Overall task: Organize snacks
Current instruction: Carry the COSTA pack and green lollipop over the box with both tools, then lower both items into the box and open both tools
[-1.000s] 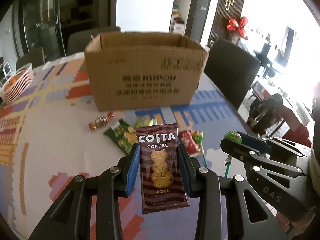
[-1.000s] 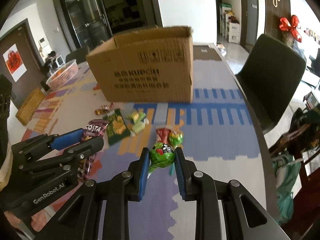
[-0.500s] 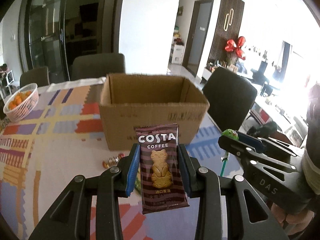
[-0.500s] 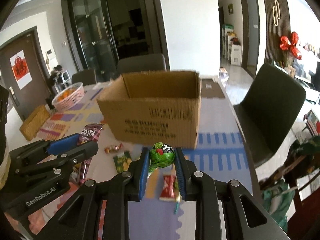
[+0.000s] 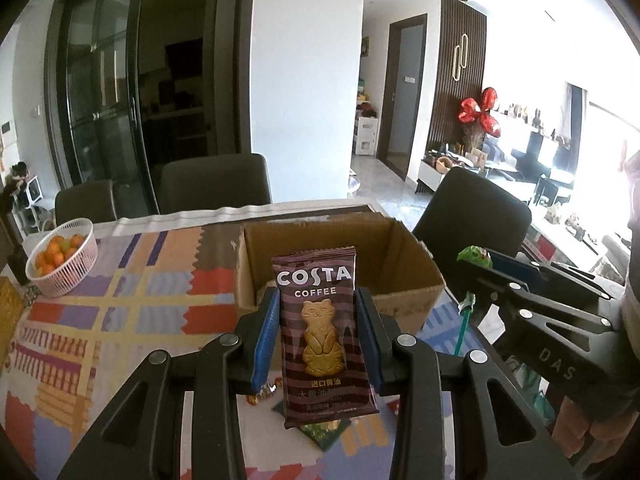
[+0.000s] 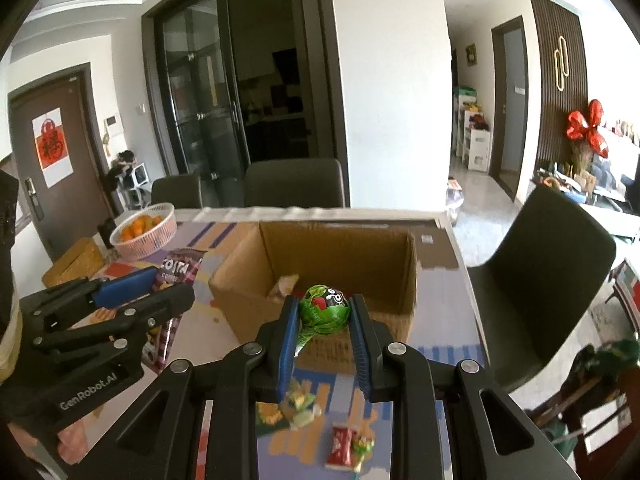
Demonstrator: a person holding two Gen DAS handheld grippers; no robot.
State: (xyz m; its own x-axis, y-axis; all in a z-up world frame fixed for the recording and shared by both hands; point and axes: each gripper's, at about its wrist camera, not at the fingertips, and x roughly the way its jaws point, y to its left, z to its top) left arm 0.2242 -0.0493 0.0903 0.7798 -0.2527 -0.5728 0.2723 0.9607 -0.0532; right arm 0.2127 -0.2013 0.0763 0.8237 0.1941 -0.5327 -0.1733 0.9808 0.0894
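Left gripper (image 5: 316, 340) clamps glossy Costa biscuit packet (image 5: 322, 340), right gripper (image 6: 325, 342) clamps round foil lollipop (image 6: 325, 314); both now raised vs. 1 s ago, over open corrugated cardboard box (image 6: 376, 256).

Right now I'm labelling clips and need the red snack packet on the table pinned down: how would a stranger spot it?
Find the open cardboard box on the patterned tablecloth. On the near side of it, loose snacks lie scattered. The red packet is the nearest of them, touching a small green and yellow candy; it is the only red one.
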